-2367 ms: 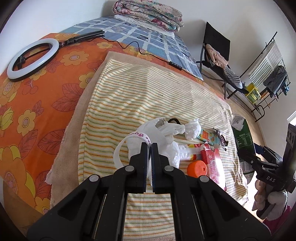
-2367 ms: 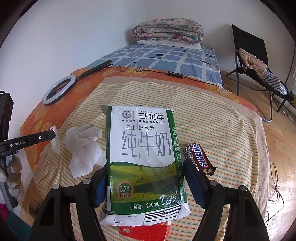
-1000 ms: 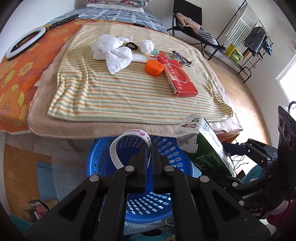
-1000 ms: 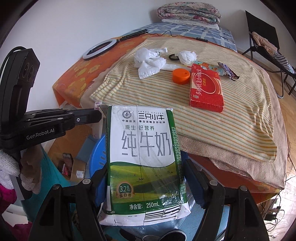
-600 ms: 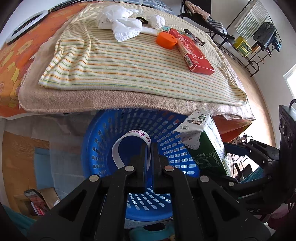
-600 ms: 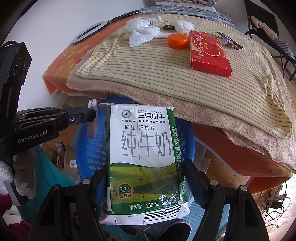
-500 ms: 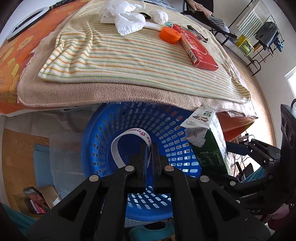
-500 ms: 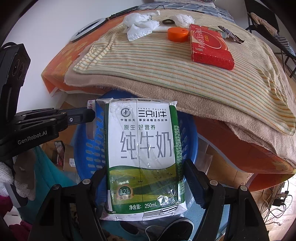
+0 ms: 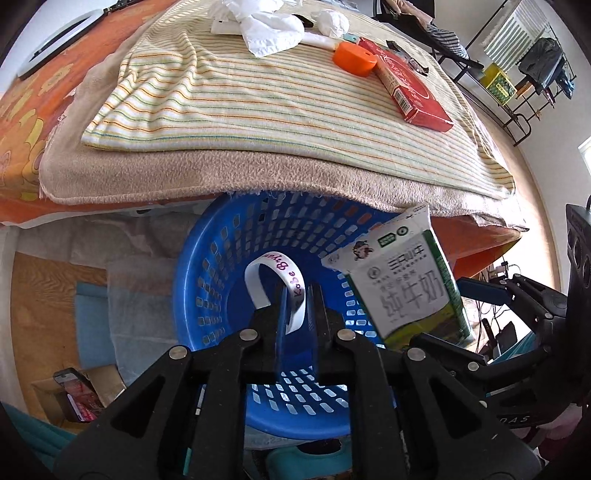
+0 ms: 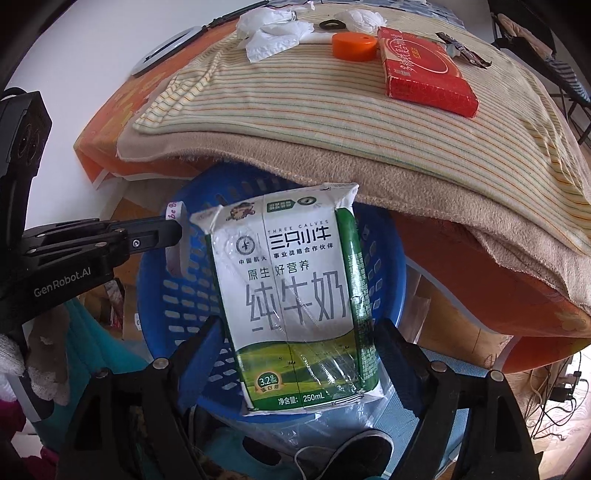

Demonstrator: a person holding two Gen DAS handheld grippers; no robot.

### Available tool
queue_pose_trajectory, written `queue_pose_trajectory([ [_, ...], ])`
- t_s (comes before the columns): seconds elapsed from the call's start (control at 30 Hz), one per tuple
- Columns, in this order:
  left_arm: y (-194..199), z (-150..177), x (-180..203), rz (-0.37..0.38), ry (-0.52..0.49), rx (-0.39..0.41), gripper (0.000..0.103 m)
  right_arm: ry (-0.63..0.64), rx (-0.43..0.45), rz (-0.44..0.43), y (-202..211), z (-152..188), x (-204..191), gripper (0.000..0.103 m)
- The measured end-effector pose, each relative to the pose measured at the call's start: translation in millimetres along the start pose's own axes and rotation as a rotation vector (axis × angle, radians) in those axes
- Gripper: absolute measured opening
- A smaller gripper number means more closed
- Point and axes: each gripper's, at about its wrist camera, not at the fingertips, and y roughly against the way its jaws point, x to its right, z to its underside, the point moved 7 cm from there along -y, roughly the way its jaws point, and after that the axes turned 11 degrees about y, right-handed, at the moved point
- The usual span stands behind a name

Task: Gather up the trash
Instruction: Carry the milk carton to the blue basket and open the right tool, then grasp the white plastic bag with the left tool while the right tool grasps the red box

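A blue plastic basket (image 9: 207, 280) stands on the floor, half under the bed's edge; it also shows in the right wrist view (image 10: 173, 295). My left gripper (image 9: 297, 306) is slightly open above it, and a white wristband (image 9: 273, 273) with purple letters is loose between its fingers. My right gripper (image 10: 301, 343) has opened wide, and the green and white milk pack (image 10: 295, 291) is slipping out over the basket; the pack also shows in the left wrist view (image 9: 406, 288).
On the striped blanket (image 9: 240, 96) lie crumpled white tissues (image 9: 269, 33), an orange lid (image 9: 354, 62), a red box (image 9: 410, 88) and a candy wrapper (image 10: 461, 51). A phone (image 9: 74, 398) lies on the floor at the left. A shoe (image 10: 354, 454) lies below the basket.
Both grippers have come lower and closer to the basket. The right jaws have opened and the milk pack has tilted and slid forward. The left jaws have parted, loosening the wristband.
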Motion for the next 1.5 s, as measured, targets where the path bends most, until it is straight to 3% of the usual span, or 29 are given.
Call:
queue_pose_trajectory([
  [0.17, 1, 0, -1, -0.009, 0.0, 0.003, 0.012, -0.02, 0.008, -0.006, 2, 1, 5, 0.087],
  [0.23, 2, -1, -1, -0.01, 0.002, 0.009, 0.025, -0.028, 0.01, -0.007, 3, 1, 7, 0.087],
  [0.3, 3, -3, -2, -0.016, 0.004, 0.02, 0.047, -0.035, 0.015, -0.004, 5, 1, 9, 0.087],
  [0.33, 5, -4, -2, -0.015, 0.007, 0.026, 0.049, -0.038, 0.018, -0.003, 6, 1, 9, 0.087],
  [0.83, 16, -23, -10, -0.039, 0.042, 0.054, 0.058, -0.068, 0.073, 0.031, 27, -8, 24, 0.091],
  [1.1, 34, -51, -13, -0.035, 0.067, 0.11, 0.058, -0.114, 0.129, 0.081, 50, -21, 46, 0.099],
  [1.23, 42, -69, -12, -0.031, 0.071, 0.142, 0.064, -0.133, 0.157, 0.11, 62, -31, 58, 0.1],
  [1.5, 58, -105, -13, -0.019, 0.095, 0.19, 0.065, -0.164, 0.191, 0.165, 78, -47, 80, 0.101],
])
